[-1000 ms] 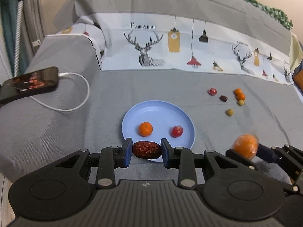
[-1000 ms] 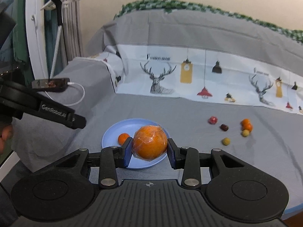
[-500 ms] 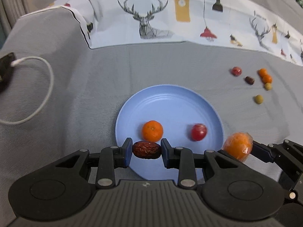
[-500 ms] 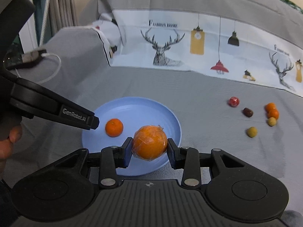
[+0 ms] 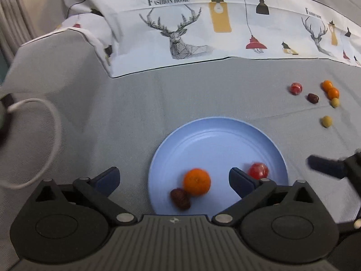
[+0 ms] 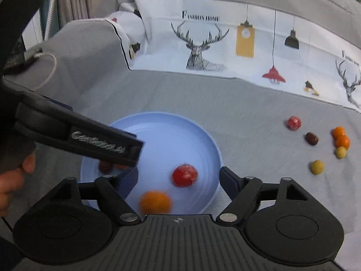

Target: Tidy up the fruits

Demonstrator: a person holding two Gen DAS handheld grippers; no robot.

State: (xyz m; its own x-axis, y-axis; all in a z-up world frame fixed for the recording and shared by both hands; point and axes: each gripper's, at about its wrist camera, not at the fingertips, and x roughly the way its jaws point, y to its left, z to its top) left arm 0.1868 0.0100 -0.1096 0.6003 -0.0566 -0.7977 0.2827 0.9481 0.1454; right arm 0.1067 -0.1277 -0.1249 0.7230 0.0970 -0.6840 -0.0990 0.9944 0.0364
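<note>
In the left view your left tool (image 5: 173,178) gapes empty over the plate (image 5: 216,133), which holds date (image 5: 180,198), orange (image 5: 196,182) and tomato (image 5: 258,171); in the right view your right tool (image 6: 178,179) gapes empty too, a blurred orange (image 6: 155,202) on the plate's near side, with six fruits (image 6: 317,167) left far right on the bed.

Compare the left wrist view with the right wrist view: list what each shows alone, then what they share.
Left wrist only: the dark red date lies fully visible against the small orange mandarin.

Right wrist only: a blurred large orange fruit at the plate's near edge, and the person's hand.

Both: the round blue plate, the red fruit on it, six small fruits on the grey cloth, and open jaws on both grippers.
</note>
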